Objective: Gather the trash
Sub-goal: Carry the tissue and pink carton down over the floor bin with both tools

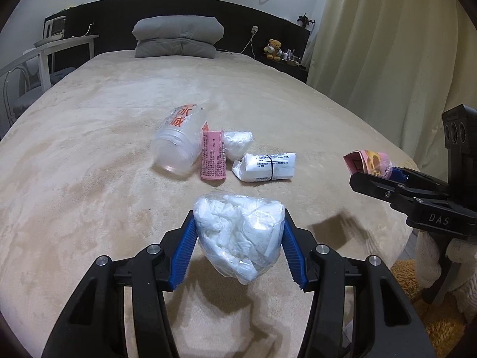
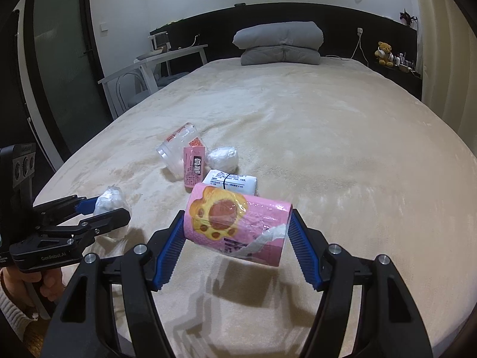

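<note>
On the bed [image 1: 89, 155], a cup [image 1: 179, 143] lay leftmost in the cluster, a carton [image 1: 212, 156] just right of it, a wad [image 1: 238, 143] right again, and a banded packet [image 1: 266, 167] nearer. Folded bedding [image 1: 178, 37] sat far, at the headboard [image 1: 113, 18].

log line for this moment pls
left gripper: shut on crumpled white plastic-wrapped wad | right gripper: shut on pink paw-print packet | both lifted
</note>
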Demonstrator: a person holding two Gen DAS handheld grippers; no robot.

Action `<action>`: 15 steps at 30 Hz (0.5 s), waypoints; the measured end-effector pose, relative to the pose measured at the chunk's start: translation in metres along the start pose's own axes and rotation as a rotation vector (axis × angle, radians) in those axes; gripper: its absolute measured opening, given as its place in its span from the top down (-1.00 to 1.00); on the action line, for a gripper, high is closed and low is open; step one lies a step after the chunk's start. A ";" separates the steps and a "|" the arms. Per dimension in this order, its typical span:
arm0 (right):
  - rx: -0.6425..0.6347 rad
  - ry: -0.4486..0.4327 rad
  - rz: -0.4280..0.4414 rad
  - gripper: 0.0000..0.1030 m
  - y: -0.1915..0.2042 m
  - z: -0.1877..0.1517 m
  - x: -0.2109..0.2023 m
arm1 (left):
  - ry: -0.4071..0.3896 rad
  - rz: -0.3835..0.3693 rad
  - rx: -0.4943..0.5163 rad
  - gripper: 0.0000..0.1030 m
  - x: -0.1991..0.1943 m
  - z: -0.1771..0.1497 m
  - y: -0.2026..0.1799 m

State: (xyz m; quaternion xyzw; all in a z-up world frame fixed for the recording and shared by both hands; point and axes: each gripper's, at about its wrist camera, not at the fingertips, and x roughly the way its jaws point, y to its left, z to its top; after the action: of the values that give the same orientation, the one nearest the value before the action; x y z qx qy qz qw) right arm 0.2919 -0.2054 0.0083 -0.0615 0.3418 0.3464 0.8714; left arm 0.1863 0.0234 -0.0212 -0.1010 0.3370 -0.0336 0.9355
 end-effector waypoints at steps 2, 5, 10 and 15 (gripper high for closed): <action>0.008 0.000 0.006 -0.31 0.003 -0.007 -0.006 | -0.013 -0.001 0.003 -0.03 -0.008 -0.003 -0.003; 0.005 -0.003 0.014 -0.31 0.012 -0.017 -0.015 | -0.027 -0.008 -0.006 -0.03 -0.020 -0.010 -0.006; 0.007 0.011 0.031 -0.31 0.026 -0.041 -0.030 | -0.059 -0.023 -0.016 -0.03 -0.042 -0.024 -0.017; 0.001 0.011 0.042 -0.31 0.037 -0.063 -0.048 | -0.074 -0.029 -0.011 -0.03 -0.060 -0.038 -0.026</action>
State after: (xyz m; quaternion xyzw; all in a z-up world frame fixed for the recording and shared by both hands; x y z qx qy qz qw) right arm 0.2076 -0.2260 -0.0042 -0.0559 0.3481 0.3640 0.8621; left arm 0.1164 -0.0001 -0.0072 -0.1120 0.3007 -0.0415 0.9462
